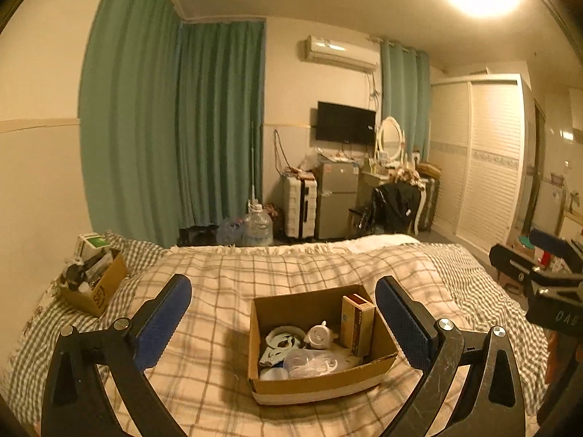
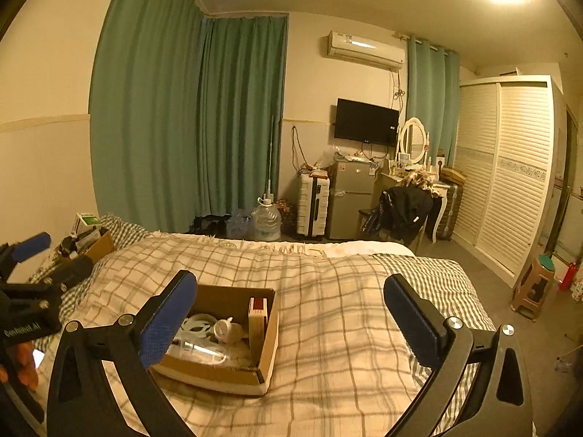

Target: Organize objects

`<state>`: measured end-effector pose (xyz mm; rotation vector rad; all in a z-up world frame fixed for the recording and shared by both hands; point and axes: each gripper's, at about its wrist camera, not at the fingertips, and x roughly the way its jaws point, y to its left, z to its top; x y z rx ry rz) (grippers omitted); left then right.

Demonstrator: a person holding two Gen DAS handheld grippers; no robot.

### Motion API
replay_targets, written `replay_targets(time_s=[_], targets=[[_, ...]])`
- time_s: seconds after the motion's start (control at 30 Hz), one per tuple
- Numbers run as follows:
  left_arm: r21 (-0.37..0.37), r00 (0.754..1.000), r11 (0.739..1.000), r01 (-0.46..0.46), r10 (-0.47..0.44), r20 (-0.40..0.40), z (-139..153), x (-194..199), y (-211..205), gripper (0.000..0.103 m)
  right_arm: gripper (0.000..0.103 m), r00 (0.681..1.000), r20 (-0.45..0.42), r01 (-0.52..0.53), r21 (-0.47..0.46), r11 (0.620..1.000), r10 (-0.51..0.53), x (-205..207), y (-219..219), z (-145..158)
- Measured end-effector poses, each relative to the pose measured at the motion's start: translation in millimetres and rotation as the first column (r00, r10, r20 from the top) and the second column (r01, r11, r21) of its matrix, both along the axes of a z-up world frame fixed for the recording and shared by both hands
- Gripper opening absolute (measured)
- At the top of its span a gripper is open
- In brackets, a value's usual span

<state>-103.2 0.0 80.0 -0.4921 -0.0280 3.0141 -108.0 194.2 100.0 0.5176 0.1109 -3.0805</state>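
At the far left of the bed point(image 1: 328, 262), near the wall, sits a small brown box point(image 1: 95, 286) stuffed with bottles and little things. It is well apart from both tongs.

Next comes the left gripper point(image 1: 283, 322). Its blue pads stand wide apart and nothing is between them. It hangs above the checked blanket and looks a little downward.

Right in front of it sits the open cardboard box point(image 1: 320, 382). Inside are white plastic bits, a small white cap-shaped thing, a clear plastic bag and a tall thin carton point(image 1: 357, 322) standing up at the right side. The box's long side runs left to right across the left view.

The right gripper point(image 2: 290, 315) is also wide and holds nothing. From it, the same box point(image 2: 218, 373) lies to the left, partly behind its left finger.

So the box lies straight ahead of the left gripper and off to the side of the right one. The left hand looks better placed to reach in first.
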Motion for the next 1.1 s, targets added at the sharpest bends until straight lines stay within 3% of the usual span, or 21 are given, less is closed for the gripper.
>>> replay_targets(time_s=[0.23,0.47,1.1], targets=[[0.043,0.998,0.997,-0.067,0.067,0.002,-29.8,24.8,-15.3,0.103,0.103,0.999,-0.040,0.003,0.036,0.999,-0.002,28.1,-9.9,-36.8],[0.031,0.997,0.997,-0.072,0.070,0.043,-56.3,39.2,-18.5,0.103,0.103,1.000,0.024,-0.019,0.015,1.000,0.018,25.9,-12.7,-73.8],[-0.020,0.995,0.998,-0.061,0.063,0.077,-68.1,43.5,-7.5,0.103,0.103,0.999,0.035,-0.003,0.009,1.000,0.002,25.4,-7.9,-84.1]])
